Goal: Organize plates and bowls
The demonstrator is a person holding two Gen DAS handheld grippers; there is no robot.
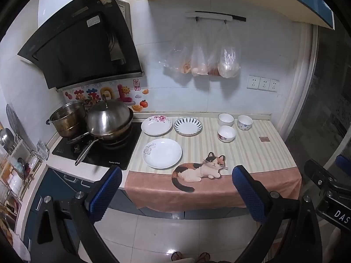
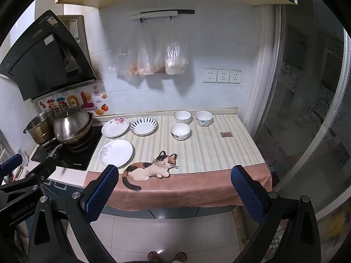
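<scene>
Two grippers, the left gripper [image 1: 176,182] and right gripper [image 2: 174,180], tilted downward with jaws spread wide, holding nothing. Beyond them, three plates [image 1: 162,153] lay flat ahead-left; three bowls [image 1: 226,133] stood upright farther ahead-right.

The front strip of the counter [image 2: 197,188] lay bare, and so did its right side past the bowls [image 2: 180,131]. A wide bare lane ran between the three plates [image 2: 115,152] and the bowls. To the left, the lidded wok [image 1: 109,122] and its long handle [image 1: 85,151] crowded the stove. Hanging bags [image 2: 153,61] blocked the wall above.
</scene>
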